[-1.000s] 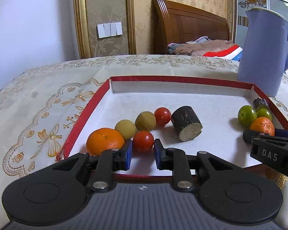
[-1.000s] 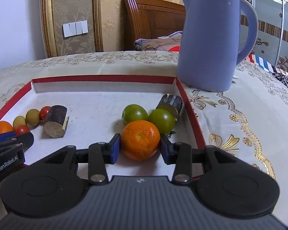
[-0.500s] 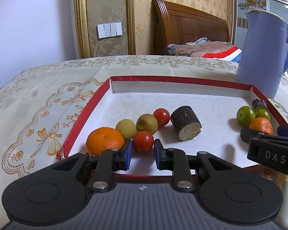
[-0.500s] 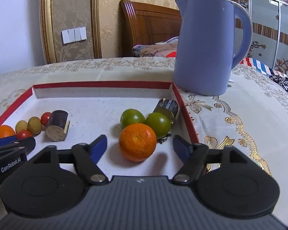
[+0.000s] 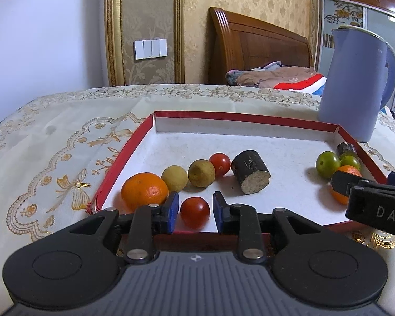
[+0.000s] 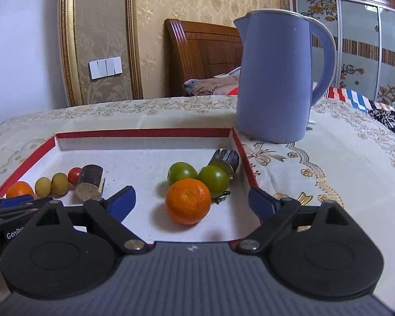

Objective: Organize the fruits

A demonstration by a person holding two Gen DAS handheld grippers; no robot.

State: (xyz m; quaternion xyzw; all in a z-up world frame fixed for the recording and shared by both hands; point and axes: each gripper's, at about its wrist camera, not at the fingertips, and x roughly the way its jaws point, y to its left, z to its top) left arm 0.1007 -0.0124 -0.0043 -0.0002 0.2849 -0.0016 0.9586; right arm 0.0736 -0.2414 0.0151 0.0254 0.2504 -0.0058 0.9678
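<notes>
Fruits — all lay in a shallow red-rimmed tray on the cloth-covered worktop.

Left group: an orange at the near left corner, then two yellowish round fruits, a small red tomato and a dark cut cylinder in a row behind. A second red tomato sat in front, between the blue pads of the left tool.

Left tool: pointed forward and somewhat downward over the near rim; its jaws were narrow and opening, with a sliver of gap on each side of the tomato — not pressing it.

Right group: a second orange rested on the tray floor, touching two green fruits behind it; another dark cylinder leaned by the right wall.

Right tool: tilted forward and down, jaws wide and opening, the pads well clear of the orange between them.

Beyond the tray's far right corner stood a blue kettle.
</notes>
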